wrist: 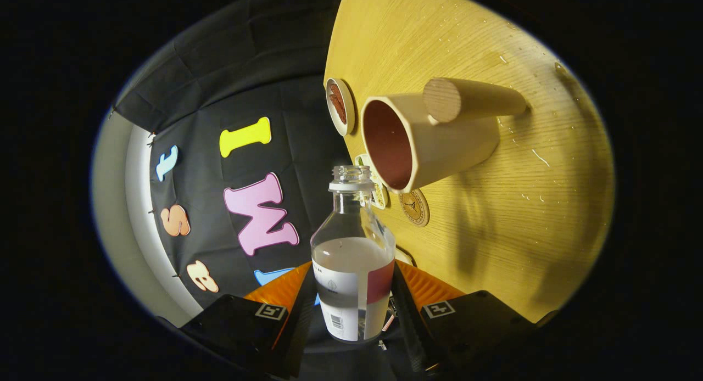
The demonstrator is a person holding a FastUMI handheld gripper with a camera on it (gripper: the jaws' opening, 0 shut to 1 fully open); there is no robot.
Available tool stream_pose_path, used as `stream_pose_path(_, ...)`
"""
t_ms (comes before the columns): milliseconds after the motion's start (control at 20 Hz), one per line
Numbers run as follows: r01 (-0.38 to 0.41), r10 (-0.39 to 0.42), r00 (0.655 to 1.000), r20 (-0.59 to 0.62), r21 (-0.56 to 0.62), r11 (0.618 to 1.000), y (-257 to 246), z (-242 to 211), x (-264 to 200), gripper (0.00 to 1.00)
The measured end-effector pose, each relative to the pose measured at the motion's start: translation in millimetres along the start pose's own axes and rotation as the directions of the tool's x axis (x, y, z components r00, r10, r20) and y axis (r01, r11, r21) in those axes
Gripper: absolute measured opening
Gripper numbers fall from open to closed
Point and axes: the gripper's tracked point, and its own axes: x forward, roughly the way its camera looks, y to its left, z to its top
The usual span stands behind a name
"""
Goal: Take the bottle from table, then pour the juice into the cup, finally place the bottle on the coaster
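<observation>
A clear bottle (353, 271), uncapped and labelled, stands between my fingers, about half full of pale liquid. My gripper (354, 301) is shut on its lower body, one finger on each side. The whole view is rolled, so the wooden table (522, 205) stands like a wall beside the bottle. On it sits a cream cup (428, 142) with a dark red inside and a thick round wooden handle (467, 98). The cup's open mouth lies just beyond the bottle's neck and to one side of it. No liquid is leaving the bottle.
A round coaster with a brown top (340, 105) lies near the table's edge beyond the cup. A flat patterned coaster (414, 207) and another one (379, 190), partly behind the bottle's neck, lie beside the cup. Small droplets dot the wood.
</observation>
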Motion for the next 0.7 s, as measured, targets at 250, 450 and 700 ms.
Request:
stream_pose_path(250,-0.009,0.01,1.0,-0.002,0.033,0.999,2.4,-1.2,1.9,0.75)
stream_pose_path(450,-0.018,0.018,1.0,0.002,0.058,0.998,5.4,-1.2,2.9,0.75)
stream_pose_path(700,-0.021,0.019,1.0,0.017,0.099,0.995,4.3,3.0,4.3,0.75)
